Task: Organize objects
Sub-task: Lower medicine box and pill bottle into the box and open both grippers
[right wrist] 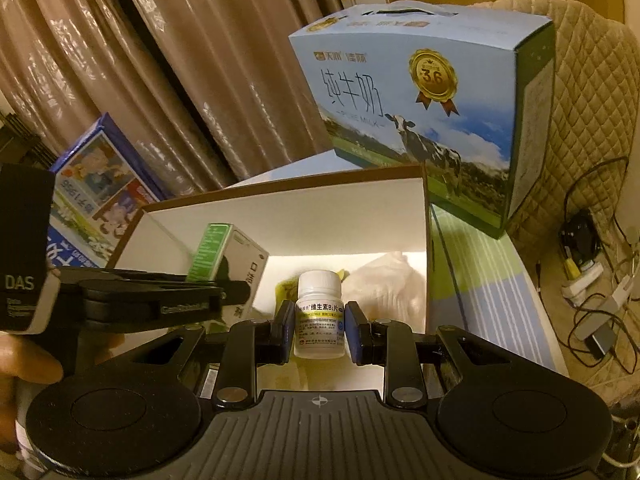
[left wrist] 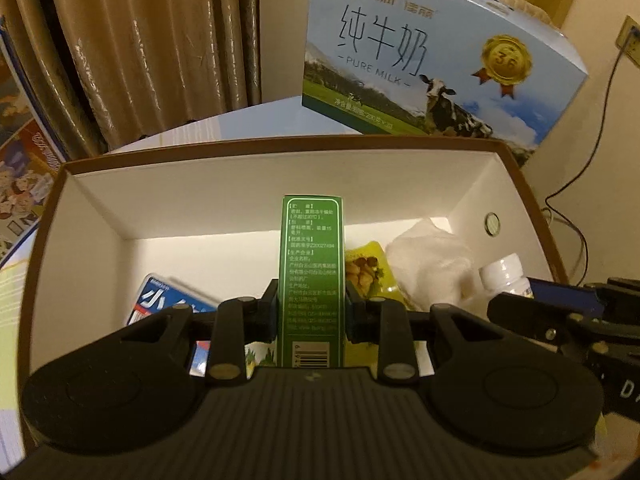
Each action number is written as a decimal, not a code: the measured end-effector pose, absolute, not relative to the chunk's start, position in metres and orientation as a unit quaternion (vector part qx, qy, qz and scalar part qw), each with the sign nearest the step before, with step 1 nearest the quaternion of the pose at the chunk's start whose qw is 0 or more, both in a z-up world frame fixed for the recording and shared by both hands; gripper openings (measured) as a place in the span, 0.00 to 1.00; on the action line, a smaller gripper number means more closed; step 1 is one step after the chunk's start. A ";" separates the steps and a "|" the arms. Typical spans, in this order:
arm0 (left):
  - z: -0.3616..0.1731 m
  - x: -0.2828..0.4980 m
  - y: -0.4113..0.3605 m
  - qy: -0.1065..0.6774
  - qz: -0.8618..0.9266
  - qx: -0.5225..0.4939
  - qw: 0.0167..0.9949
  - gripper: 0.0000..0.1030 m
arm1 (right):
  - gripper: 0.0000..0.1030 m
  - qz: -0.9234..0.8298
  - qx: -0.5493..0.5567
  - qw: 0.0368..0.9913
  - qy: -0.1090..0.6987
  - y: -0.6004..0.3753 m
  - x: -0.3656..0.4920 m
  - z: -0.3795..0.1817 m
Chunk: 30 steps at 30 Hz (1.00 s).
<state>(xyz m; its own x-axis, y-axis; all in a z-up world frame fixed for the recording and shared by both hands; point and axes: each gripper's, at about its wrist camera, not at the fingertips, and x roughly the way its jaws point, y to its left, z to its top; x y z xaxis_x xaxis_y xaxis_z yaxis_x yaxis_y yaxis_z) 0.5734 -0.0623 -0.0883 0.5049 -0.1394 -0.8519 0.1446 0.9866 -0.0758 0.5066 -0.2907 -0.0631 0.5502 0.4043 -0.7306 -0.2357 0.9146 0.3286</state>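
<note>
Over storage box (left wrist: 280, 148), green carton (left wrist: 312, 280) upright, lengthwise.

White pill bottle (right wrist: 320, 314) in right gripper (right wrist: 318, 330)

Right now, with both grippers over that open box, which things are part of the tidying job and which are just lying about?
Part of the job:
- green carton, clamped in the left gripper
- white pill bottle, clamped in the right gripper
- open box receiving them
- yellow packet, blue-white pack and white wad inside it

Just lying about:
- milk carton case
- curtain
- cables
</note>
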 end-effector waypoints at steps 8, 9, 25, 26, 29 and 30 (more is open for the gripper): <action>-0.105 0.591 -0.060 0.498 -0.081 -0.022 0.863 0.25 | 0.23 0.181 0.089 0.871 0.448 -0.282 0.528 -0.074; -0.105 0.591 -0.060 0.496 -0.082 -0.023 0.864 0.25 | 0.23 0.180 0.089 0.871 0.449 -0.281 0.530 -0.075; -0.086 0.574 -0.032 0.484 -0.067 -0.011 0.872 0.57 | 0.24 0.168 0.087 0.870 0.456 -0.270 0.553 -0.086; -0.084 0.571 -0.030 0.483 -0.068 -0.010 0.873 0.58 | 0.25 0.170 0.090 0.870 0.453 -0.271 0.553 -0.085; -0.078 0.563 -0.024 0.481 -0.068 -0.003 0.874 0.65 | 0.35 0.176 0.090 0.873 0.447 -0.271 0.547 -0.079; -0.076 0.560 -0.023 0.479 -0.066 0.000 0.875 0.68 | 0.37 0.180 0.090 0.873 0.445 -0.271 0.544 -0.076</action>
